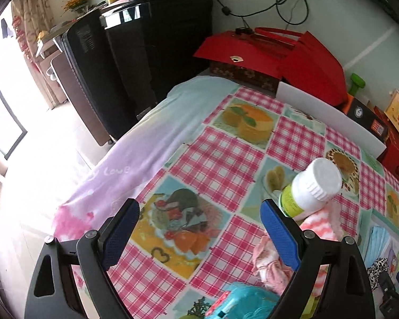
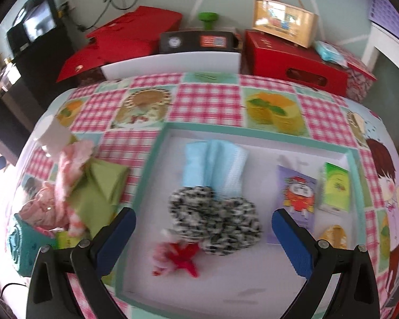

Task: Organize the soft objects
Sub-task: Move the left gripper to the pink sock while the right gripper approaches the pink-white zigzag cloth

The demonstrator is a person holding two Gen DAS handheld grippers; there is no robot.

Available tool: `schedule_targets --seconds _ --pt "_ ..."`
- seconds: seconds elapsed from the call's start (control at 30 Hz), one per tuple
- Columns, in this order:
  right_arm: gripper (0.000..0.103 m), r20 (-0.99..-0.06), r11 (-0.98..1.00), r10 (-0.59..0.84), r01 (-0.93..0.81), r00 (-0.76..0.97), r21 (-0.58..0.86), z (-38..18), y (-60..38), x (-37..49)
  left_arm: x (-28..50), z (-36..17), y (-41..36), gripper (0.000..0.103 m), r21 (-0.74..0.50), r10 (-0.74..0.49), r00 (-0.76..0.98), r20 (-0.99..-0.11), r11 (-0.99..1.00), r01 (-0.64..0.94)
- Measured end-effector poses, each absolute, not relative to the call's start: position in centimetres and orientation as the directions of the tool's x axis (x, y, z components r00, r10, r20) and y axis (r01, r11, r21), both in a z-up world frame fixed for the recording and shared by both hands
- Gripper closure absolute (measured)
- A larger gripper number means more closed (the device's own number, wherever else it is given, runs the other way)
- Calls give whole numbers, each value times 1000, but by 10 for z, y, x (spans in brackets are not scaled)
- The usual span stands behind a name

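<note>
A teal-rimmed white tray [image 2: 157,159] lies on the checked tablecloth. In it lie folded light-blue cloths [image 2: 212,164], a black-and-white fuzzy item [image 2: 215,218], a small red-and-pink soft piece [image 2: 178,259] and several tissue packets [image 2: 296,194]. My right gripper [image 2: 203,235] is open, just above the fuzzy item. Left of the tray lie a green cloth [image 2: 98,188], a pink striped sock [image 2: 66,175] and pink fabric [image 2: 41,204]. My left gripper [image 1: 199,228] is open and empty over the tablecloth; the sock [image 1: 321,223] and pink fabric [image 1: 268,263] lie beside its right finger.
A white-capped bottle [image 1: 312,186] lies tilted on the sock. A teal item [image 1: 244,303] sits at the near edge. Red boxes [image 2: 292,61], a white bin [image 2: 173,63] and a black box [image 2: 196,41] line the far side. The table edge drops off left [image 1: 114,164].
</note>
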State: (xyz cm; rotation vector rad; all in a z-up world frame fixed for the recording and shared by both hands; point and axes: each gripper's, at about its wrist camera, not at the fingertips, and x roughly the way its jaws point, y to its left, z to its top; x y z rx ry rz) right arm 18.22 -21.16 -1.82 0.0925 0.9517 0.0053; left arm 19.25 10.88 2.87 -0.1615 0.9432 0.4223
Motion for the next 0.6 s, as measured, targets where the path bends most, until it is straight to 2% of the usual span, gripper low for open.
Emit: schedule_targets --seconds 0.37,0.6 --pt "0 -795 981 191 -146 576 130 -19 -148 187 192 14 111 11 -38 167 524 -835 933 -358" --pt "0 -772 961 270 -214 576 176 -20 -124 194 185 6 130 11 -103 148 532 -834 905 -413"
